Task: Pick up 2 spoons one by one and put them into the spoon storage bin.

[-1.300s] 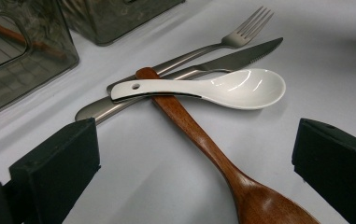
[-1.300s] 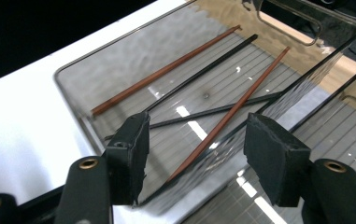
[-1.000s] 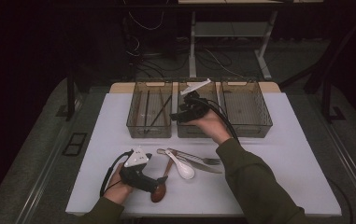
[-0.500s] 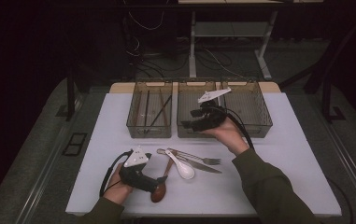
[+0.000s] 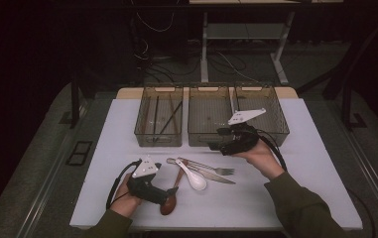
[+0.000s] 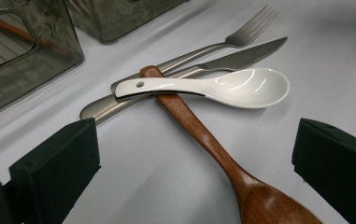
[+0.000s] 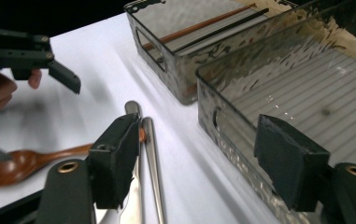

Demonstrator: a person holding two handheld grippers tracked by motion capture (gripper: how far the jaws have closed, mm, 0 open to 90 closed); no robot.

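Both grippers stand spread with nothing between their jaws. At left, the left gripper (image 5: pixel 169 194) rests low on the table (image 5: pixel 325 168), jaws flanking the wooden spoon (image 6: pixel 222 154). That spoon lies under the white spoon (image 6: pixel 213 87), beside the knife (image 6: pixel 231 60) and fork (image 6: pixel 222 44). Right gripper (image 5: pixel 215 145), jaws just opening, hovers by the middle bin (image 5: pixel 211 134) of 3.

Wooden spoon (image 6: pixel 222 154): bowl was cut off by the bottom edge.
Fork (image 7: pixel 153 163): tines were hidden behind the right claw (image 7: pixel 203 172).
Chopsticks (image 5: pixel 169 119): too dim to count.
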